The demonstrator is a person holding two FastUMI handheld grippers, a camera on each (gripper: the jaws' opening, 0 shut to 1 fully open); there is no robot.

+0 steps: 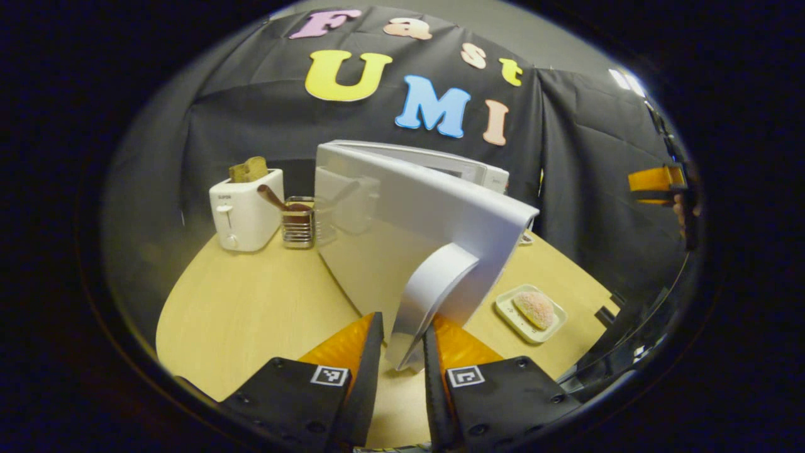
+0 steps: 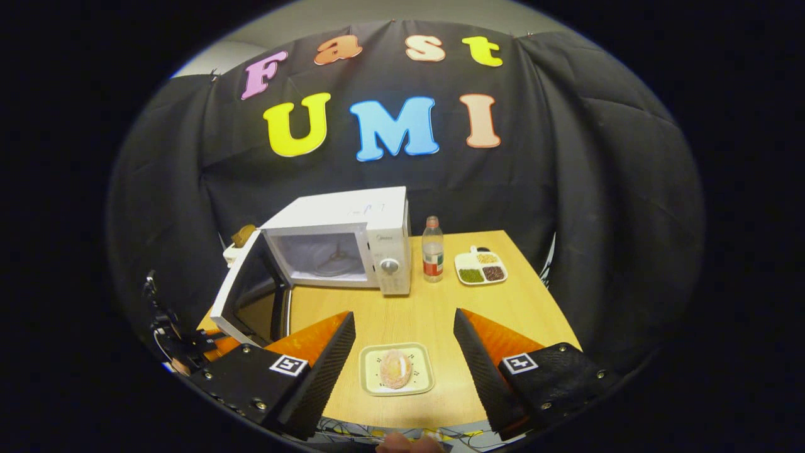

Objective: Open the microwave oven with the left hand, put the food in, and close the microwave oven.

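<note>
Right gripper view: microwave door ajar.

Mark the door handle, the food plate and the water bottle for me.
door handle [image 1: 434,286], left gripper view, middle of its curved bar
food plate [image 2: 370,380], right gripper view, bare left rim
water bottle [image 2: 432,258], right gripper view, its label

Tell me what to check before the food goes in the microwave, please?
1. Microwave door swung open: ok.
2. Left gripper on the door handle: ok, its fingers close on both sides.
3. Microwave cavity free, turntable bare: ok.
4. Right gripper open and lined up with the small plate: ok.
5. Food sitting in the middle of the plate: ok.
6. Food picked up: not ok, it lies on the table.
</note>
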